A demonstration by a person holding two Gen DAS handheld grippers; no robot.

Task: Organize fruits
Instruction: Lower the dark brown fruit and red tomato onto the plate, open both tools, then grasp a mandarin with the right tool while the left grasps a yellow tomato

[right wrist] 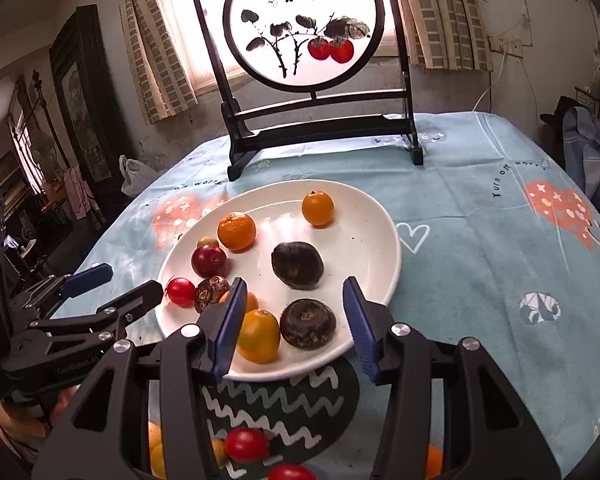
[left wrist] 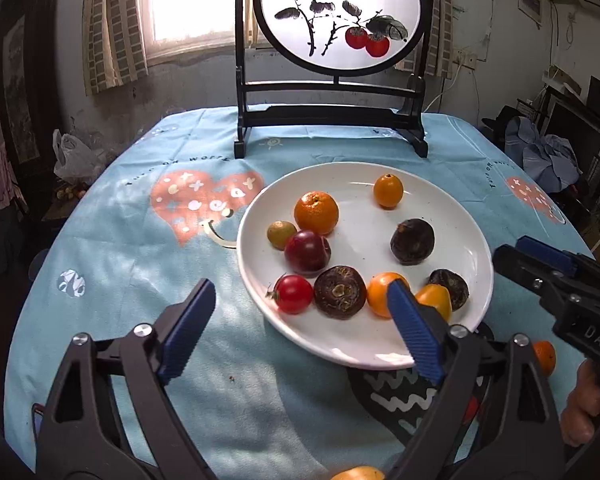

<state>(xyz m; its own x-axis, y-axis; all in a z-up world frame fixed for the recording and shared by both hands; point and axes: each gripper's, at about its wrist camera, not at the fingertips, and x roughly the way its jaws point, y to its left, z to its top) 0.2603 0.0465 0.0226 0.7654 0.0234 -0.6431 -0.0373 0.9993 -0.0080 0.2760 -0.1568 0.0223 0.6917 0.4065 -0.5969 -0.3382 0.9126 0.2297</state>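
A white plate (left wrist: 380, 344) (right wrist: 380, 240) on the blue tablecloth holds several fruits: an orange mandarin (left wrist: 316, 213) (right wrist: 237, 231), a dark red plum (left wrist: 307, 253), a red cherry tomato (left wrist: 294, 294) (right wrist: 181, 292), dark brown round fruits (left wrist: 413, 241) (right wrist: 308, 323) and orange-yellow tomatoes (right wrist: 258, 335). My left gripper (left wrist: 302, 328) is open and empty over the plate's near left rim. My right gripper (right wrist: 294, 326) is open and empty over the plate's near edge, around nothing. Loose red tomatoes (right wrist: 247, 445) lie below it on the cloth.
A black-framed round painted screen (left wrist: 340, 16) (right wrist: 304, 24) stands at the table's back. A small orange fruit (left wrist: 545, 356) lies on the cloth by the right gripper's body (left wrist: 560, 280). The left gripper's body (right wrist: 80, 312) sits left of the plate.
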